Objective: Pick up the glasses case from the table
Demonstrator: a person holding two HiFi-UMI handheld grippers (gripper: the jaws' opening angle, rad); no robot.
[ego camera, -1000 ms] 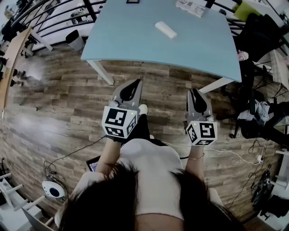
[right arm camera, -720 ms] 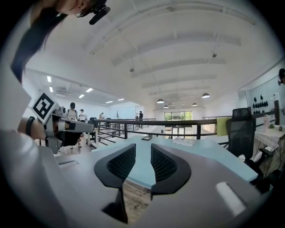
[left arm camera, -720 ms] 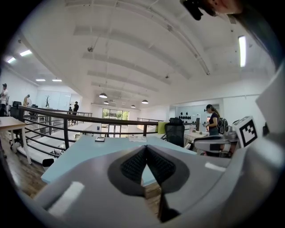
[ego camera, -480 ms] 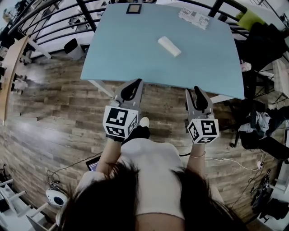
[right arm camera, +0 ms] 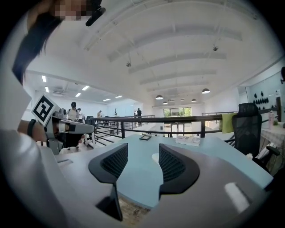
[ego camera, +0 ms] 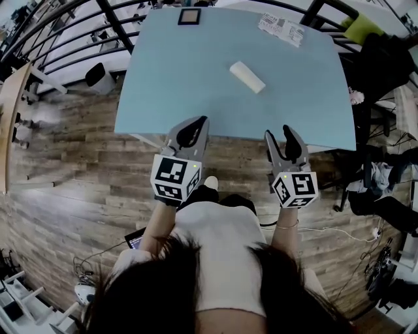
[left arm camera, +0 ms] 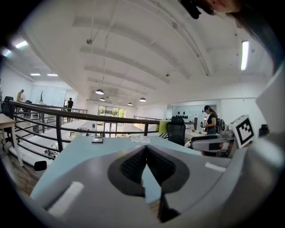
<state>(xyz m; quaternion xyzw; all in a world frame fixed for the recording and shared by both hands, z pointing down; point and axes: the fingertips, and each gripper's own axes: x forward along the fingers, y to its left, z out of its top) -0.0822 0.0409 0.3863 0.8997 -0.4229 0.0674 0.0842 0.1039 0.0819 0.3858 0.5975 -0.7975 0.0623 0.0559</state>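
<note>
looking down from the head view, saw the white glasses case [ego camera: 247,76] lying slantwise on the light blue surface [ego camera: 176,85], past the middle and a bit to the right. sat there all alone, well apart from both tools, not picked up yet. also saw a small dark square thing [ego camera: 189,16] at the far edge and a printed paper [ego camera: 281,27] near the far right corner.

held the left tool [ego camera: 203,120] with its tip showing just over the near edge of the surface. kept its jaws shut, tips pressed together, with nothing in them. peeking along that tool, found only the blue surface behind the closed tips.

held the right tool [ego camera: 277,133] beside it, also at the near edge, with its jaws apart. had just been opening those jaws, with nothing gripped between them. peeking along that tool, spotted a little white bit of the glasses case far off in the gap, not touched by the pads.

saw brown wood floor [ego camera: 72,163] below the near edge of the surface, and a black rail [right arm camera: 187,118] running behind its far side.
</note>
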